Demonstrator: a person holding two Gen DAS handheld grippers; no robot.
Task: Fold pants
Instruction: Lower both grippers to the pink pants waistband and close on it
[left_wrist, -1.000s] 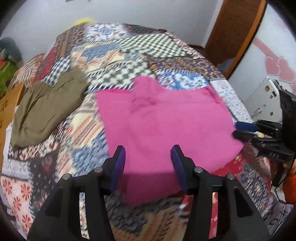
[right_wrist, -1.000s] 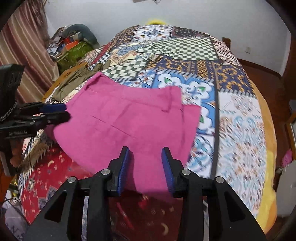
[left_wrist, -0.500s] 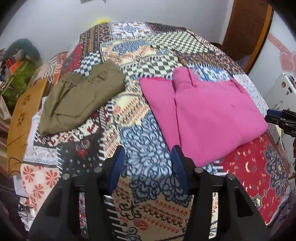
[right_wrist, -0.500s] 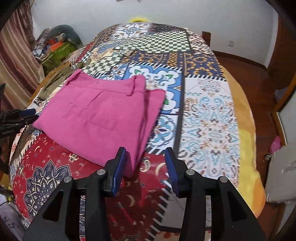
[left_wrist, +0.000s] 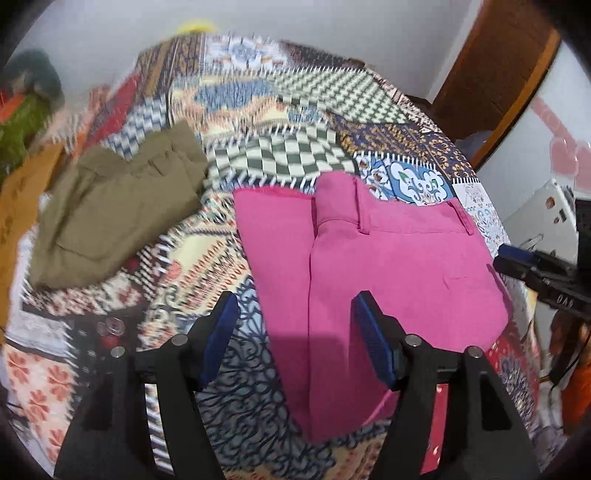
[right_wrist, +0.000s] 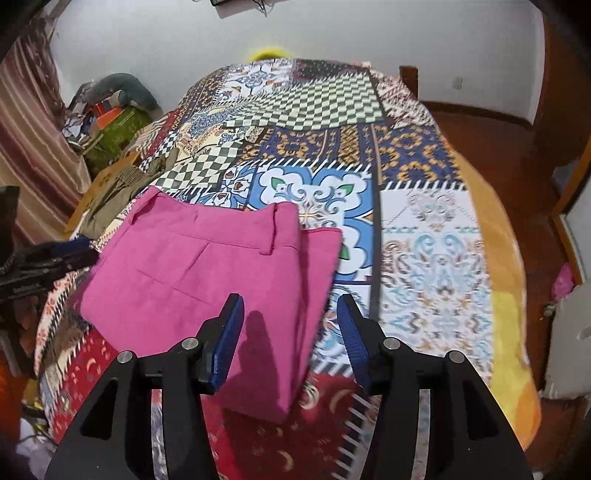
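Note:
Folded pink pants (left_wrist: 388, 266) lie flat on the patchwork bedspread (left_wrist: 258, 110), waistband toward the far side. My left gripper (left_wrist: 295, 325) hovers above their near left part. Its jaws are opening and the blue pads (left_wrist: 371, 332) touch nothing. In the right wrist view the same pink pants (right_wrist: 207, 266) lie left of centre. My right gripper (right_wrist: 290, 328) hangs over their near right edge, its jaws also opening with nothing pressed between them. Each gripper shows at the edge of the other's view: the right gripper (left_wrist: 535, 266) and the left gripper (right_wrist: 44, 266).
Folded olive pants (left_wrist: 118, 206) lie on the bedspread left of the pink ones, and the olive pants (right_wrist: 114, 192) show far left in the right wrist view. A clutter pile (right_wrist: 110, 110) and curtain (right_wrist: 33, 129) stand beyond. A wooden door (left_wrist: 491, 66) is at the right. The bed's orange edge (right_wrist: 509, 280) drops to the floor.
One second ago the pink cloth was still draped close in front of both grippers. It now lies flat; both grippers swung outward, then back over it, and their jaws stand wider.

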